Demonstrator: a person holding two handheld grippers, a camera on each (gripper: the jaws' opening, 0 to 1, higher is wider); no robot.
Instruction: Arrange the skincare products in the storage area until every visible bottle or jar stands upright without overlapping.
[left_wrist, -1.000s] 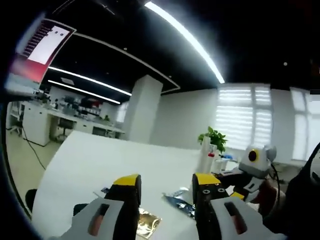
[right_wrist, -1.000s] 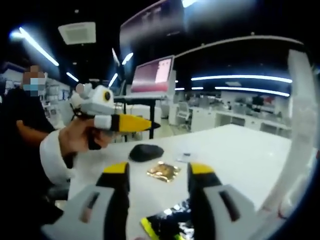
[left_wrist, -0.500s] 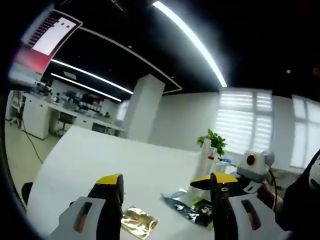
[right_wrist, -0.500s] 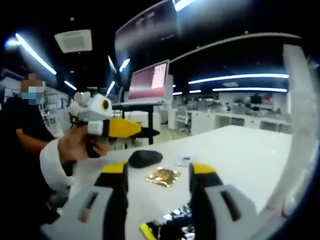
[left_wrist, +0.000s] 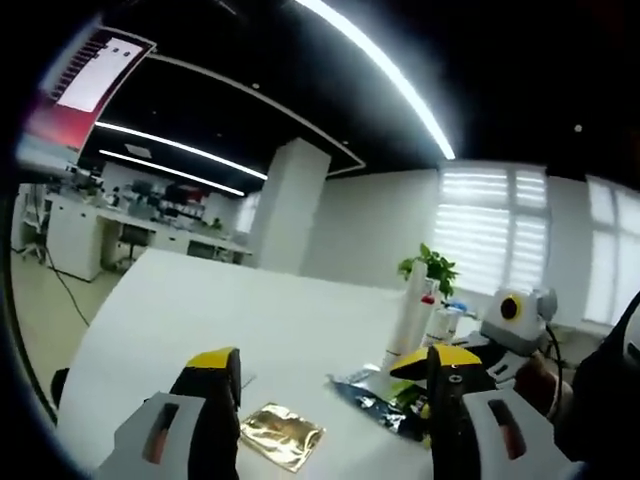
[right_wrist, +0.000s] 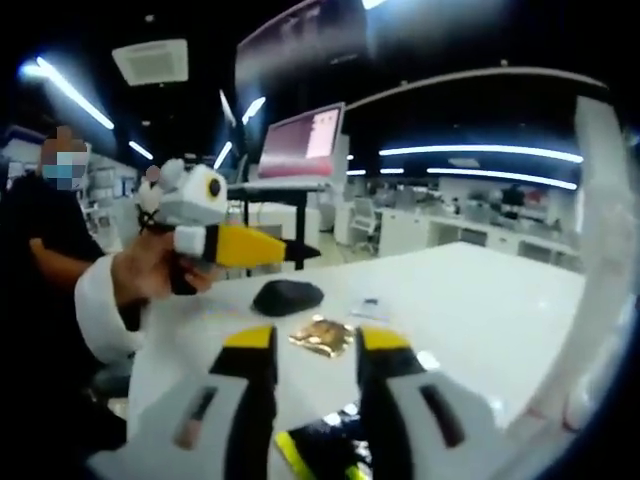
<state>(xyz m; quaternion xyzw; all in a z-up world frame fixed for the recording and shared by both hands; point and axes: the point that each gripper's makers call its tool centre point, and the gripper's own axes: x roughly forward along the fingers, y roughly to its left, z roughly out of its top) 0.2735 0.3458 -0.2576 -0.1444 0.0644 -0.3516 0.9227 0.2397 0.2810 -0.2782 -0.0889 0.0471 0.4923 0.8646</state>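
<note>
A tall white bottle (left_wrist: 412, 316) stands upright on the white table (left_wrist: 200, 310), with a smaller red-capped bottle (left_wrist: 437, 322) beside it. In the right gripper view the tall bottle (right_wrist: 592, 300) is a blurred white column at the right edge. A gold sachet (left_wrist: 282, 436) and a dark green-printed sachet (left_wrist: 375, 404) lie flat just beyond my left gripper (left_wrist: 330, 372), which is open and empty. My right gripper (right_wrist: 316, 348) is open with a narrower gap, above the dark sachet (right_wrist: 318, 452); the gold sachet (right_wrist: 322, 335) lies past it.
A person's white-sleeved hand holds the left gripper (right_wrist: 296, 250) over the table's near left. A black mouse-shaped object (right_wrist: 288, 296) and a small card (right_wrist: 368, 305) lie on the table. A potted plant (left_wrist: 430, 268) stands behind the bottles. Desks and a monitor (right_wrist: 303, 148) are beyond.
My left gripper's jaws have spread wider than a second ago. My right gripper's jaws have drawn closer together. Both views have shifted slightly with the hands.
</note>
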